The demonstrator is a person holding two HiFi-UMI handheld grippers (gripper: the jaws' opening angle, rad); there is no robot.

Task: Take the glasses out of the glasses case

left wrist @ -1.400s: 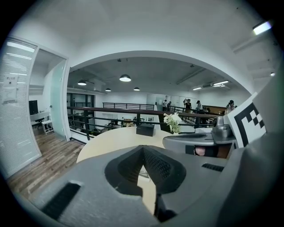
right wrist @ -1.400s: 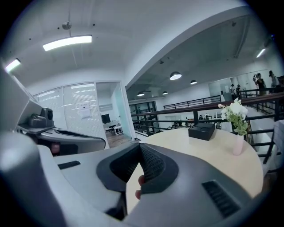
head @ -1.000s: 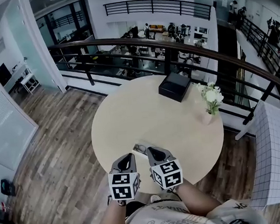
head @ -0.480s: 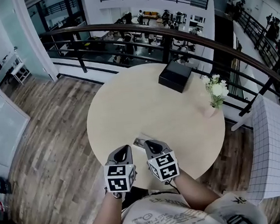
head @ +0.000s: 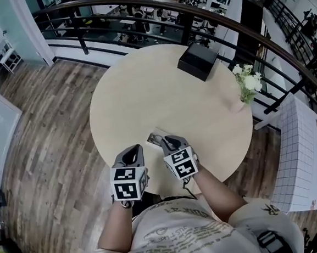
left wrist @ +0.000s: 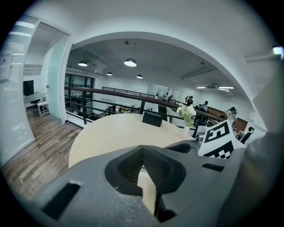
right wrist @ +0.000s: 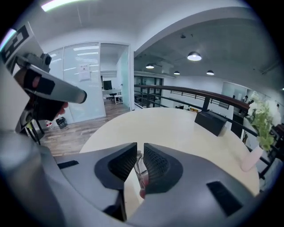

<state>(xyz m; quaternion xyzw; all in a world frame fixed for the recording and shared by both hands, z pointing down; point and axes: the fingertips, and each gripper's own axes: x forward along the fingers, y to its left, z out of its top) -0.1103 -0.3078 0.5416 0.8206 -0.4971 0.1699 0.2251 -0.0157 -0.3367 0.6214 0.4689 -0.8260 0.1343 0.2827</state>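
A round pale-beige desk (head: 138,86) is seen from above, with both claws held over its near edge. The left claw (head: 132,149) is pressed together at its tips, and nothing is held between them in the left gripper view (left wrist: 143,148). The right claw (head: 167,140) is set just to its right. In the right gripper view (right wrist: 140,150) its jaws are drawn almost together on a pair of thin-framed clear glasses (right wrist: 140,173), whose slim frame runs down the narrow gap. In the head view the glasses (head: 155,138) are seen only as a small greyish patch on the desk at the right claw's tip; whether a case lies under them cannot be told. A black rectangular box (head: 197,61) is placed at the far right, and a small vase of white flowers (head: 247,82) near the right edge.
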